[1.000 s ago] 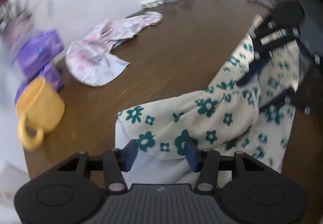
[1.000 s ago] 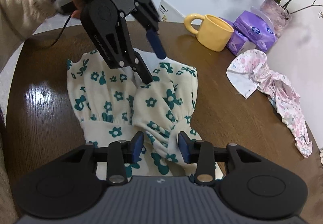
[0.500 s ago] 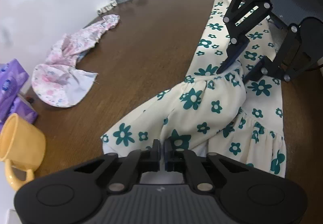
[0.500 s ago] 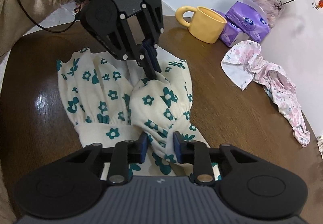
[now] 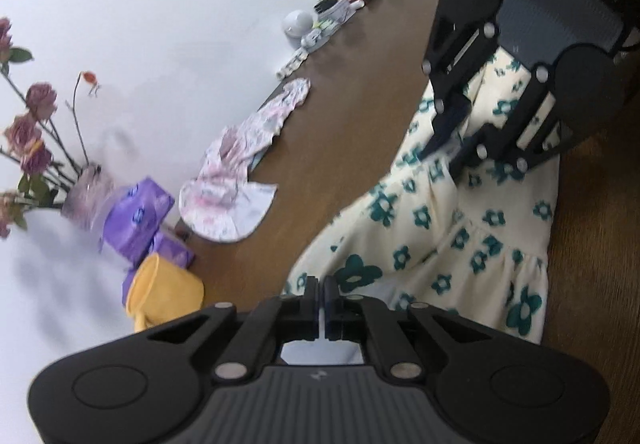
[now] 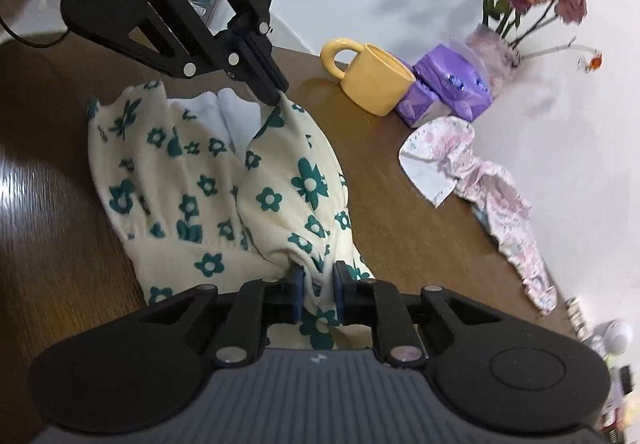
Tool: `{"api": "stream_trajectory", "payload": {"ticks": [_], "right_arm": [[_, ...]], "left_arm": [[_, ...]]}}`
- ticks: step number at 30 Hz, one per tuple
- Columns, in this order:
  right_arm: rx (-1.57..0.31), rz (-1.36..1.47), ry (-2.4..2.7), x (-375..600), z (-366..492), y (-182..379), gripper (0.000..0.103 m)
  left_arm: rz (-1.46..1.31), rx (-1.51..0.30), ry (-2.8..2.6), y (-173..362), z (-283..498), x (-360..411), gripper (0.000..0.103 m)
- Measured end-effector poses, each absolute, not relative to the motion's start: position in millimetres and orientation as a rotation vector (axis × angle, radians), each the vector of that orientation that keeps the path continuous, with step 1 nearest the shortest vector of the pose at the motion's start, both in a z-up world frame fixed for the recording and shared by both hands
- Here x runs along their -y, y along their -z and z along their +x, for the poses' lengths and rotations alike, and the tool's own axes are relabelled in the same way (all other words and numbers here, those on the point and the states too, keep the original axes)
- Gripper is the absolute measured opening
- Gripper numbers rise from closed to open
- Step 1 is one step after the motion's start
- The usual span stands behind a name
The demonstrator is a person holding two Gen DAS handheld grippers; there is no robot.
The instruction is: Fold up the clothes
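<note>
Left black two-finger gripper (image 6: 276,90), angled downward, jaws fully closed and pinching an edge of the cream dress with teal flowers (image 6: 280,180); right black two-finger gripper (image 6: 316,286), also angled downward, jaws just narrowed onto a gathered fold of the same dress

My left gripper (image 5: 321,294) and right gripper (image 6: 317,294) are matte black, each with a ribbed grey body, two round black discs at the sides and silver screws along angular linkage arms. My jaws carry dark blue pads. A thin black cable trails behind the left one.
</note>
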State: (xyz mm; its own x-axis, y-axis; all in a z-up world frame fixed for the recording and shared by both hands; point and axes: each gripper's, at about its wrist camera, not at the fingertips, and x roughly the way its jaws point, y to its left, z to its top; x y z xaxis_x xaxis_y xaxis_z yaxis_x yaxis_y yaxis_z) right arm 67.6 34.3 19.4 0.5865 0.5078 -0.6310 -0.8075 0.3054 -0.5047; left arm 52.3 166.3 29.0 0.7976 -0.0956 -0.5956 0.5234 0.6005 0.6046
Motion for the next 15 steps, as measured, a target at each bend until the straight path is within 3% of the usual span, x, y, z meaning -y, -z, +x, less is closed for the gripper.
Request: {"api": "stream_trajectory", "payload": {"ticks": [7, 15], "right_arm": [[-0.35, -0.873, -0.885, -32, 65, -13, 0.015], [-0.461, -0.663, -1.0, -3, 75, -43, 0.033]], "left_arm": [[0.826, -0.589, 0.38, -24, 35, -164, 0.0], [0.813, -0.651, 0.326, -7, 43, -165, 0.0]]}}
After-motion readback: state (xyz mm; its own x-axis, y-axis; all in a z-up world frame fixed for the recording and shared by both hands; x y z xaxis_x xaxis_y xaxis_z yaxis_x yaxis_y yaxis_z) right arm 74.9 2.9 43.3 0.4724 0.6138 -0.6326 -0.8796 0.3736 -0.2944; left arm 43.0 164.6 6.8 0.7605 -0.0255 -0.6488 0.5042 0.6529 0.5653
